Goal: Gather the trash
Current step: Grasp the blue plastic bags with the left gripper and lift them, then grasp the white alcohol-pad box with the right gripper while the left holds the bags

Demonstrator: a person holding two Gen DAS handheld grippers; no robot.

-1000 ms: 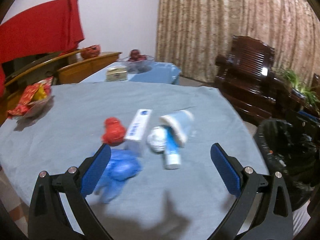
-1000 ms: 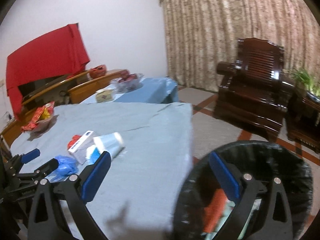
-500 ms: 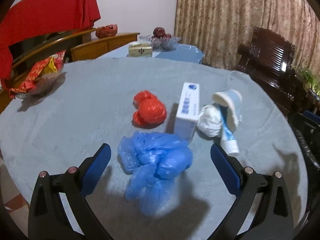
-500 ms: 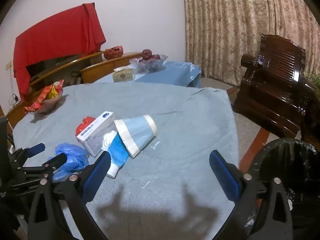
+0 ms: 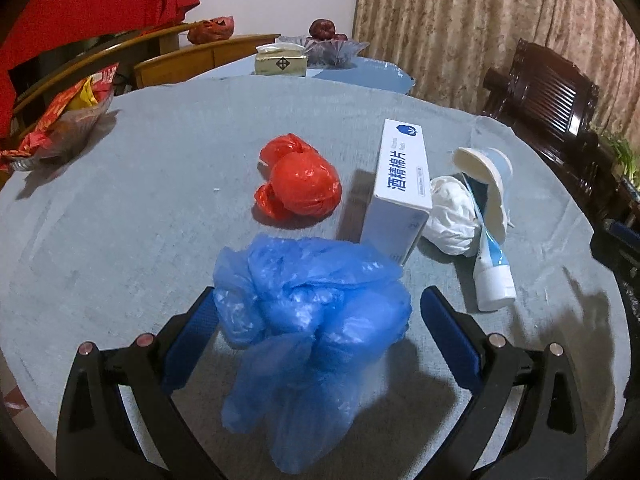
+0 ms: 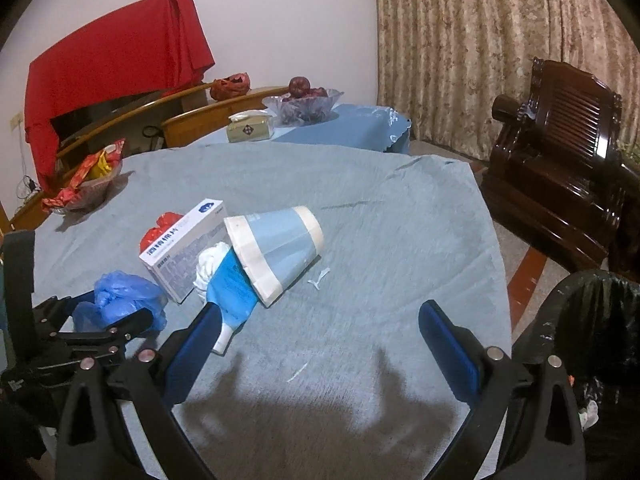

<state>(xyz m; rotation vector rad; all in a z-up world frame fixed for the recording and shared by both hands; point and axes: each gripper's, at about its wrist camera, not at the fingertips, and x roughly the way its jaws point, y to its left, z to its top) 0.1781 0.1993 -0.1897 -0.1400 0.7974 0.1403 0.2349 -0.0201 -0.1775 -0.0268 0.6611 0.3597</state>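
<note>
My left hand-held gripper (image 5: 316, 312) is spread wide around the blue bag (image 5: 308, 312) on the counter (image 5: 160, 184), grasp step, so next I squeeze on it and carry it to the bin (image 6: 592, 320), while my right hand-held gripper (image 6: 316, 328) hangs spread and empty.

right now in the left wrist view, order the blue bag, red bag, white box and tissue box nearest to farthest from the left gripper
1. blue bag: between the open fingers of the left gripper.
2. white box: just beyond the bag, to the right.
3. red bag: about as near as the box, left of it; too close to call.
4. tissue box: far back, on the other table.
</note>
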